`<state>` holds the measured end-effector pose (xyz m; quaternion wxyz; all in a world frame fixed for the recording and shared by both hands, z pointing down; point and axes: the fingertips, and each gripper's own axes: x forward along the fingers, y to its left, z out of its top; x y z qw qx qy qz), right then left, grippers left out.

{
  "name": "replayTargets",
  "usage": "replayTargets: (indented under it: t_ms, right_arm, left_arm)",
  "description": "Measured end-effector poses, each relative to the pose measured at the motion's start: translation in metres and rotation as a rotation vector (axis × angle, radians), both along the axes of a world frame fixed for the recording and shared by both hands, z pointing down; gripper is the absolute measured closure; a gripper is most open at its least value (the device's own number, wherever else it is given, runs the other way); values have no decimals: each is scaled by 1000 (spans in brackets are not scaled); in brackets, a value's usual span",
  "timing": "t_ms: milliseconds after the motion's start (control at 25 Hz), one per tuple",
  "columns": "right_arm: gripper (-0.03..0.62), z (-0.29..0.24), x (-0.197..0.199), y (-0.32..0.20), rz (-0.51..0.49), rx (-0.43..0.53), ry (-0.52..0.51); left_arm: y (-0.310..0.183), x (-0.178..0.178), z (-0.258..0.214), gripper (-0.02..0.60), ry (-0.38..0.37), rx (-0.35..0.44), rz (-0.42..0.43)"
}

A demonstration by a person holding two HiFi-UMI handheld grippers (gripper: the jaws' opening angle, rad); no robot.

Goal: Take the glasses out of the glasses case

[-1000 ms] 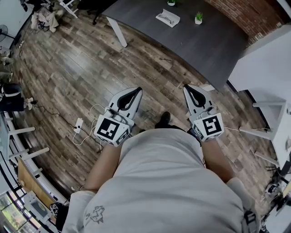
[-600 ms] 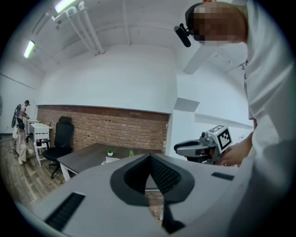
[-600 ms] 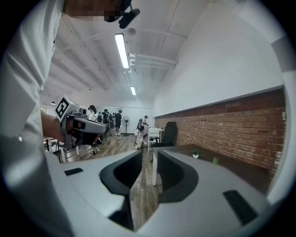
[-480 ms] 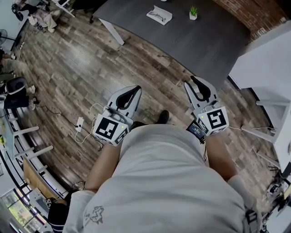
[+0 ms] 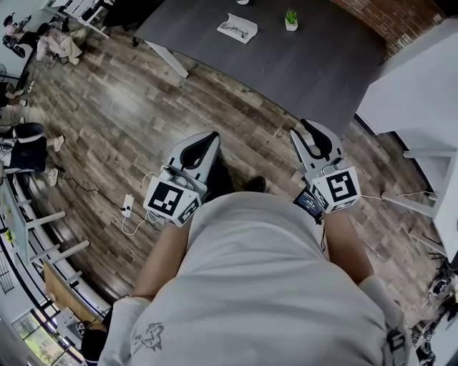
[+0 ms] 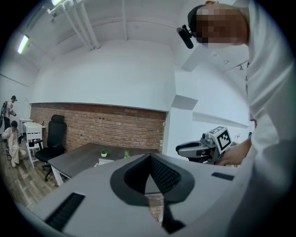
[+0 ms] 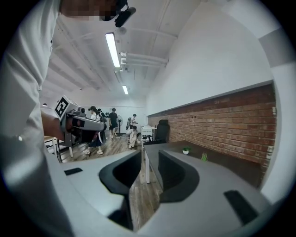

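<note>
Left grey plastic two-jaw gripper (image 5: 212, 136) clenched on nothing, above brown wooden plank floor (image 5: 107, 107). Open white glasses case (image 5: 247, 24), dark-framed glasses (image 5: 232, 29) in it, on dark grey table (image 5: 315, 57), well apart from both. Right grey gripper (image 5: 306, 129) just been opening, released, empty.

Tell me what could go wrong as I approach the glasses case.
A power strip and cables lie on the floor by your left side: a trip hazard. A potted plant stands close to the glasses case on the table and could be knocked. The left gripper has its jaws together; open them before reaching.
</note>
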<state>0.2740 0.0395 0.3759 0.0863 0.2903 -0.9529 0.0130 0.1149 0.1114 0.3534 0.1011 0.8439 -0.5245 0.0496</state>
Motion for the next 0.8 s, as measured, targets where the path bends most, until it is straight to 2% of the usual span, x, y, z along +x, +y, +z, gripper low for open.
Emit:
replayTargets:
  t_ms: [240,400,560,800]
  right_arm:
    - [471,-3,-2,-25,52,8,15]
    - [471,-3,-18,-44,74,7,25]
    - [471,-1,-46,-69,92,1,31]
    - [471,-4,-109,-103,105,-7,45]
  left_arm:
    - [-39,-11,-2,571,22,19,43]
    - [-68,-26,-4,571,28,29,75]
    - [-95,-54,2,571,40,15,94]
    - [-138,-112,-4,571,56,24,133]
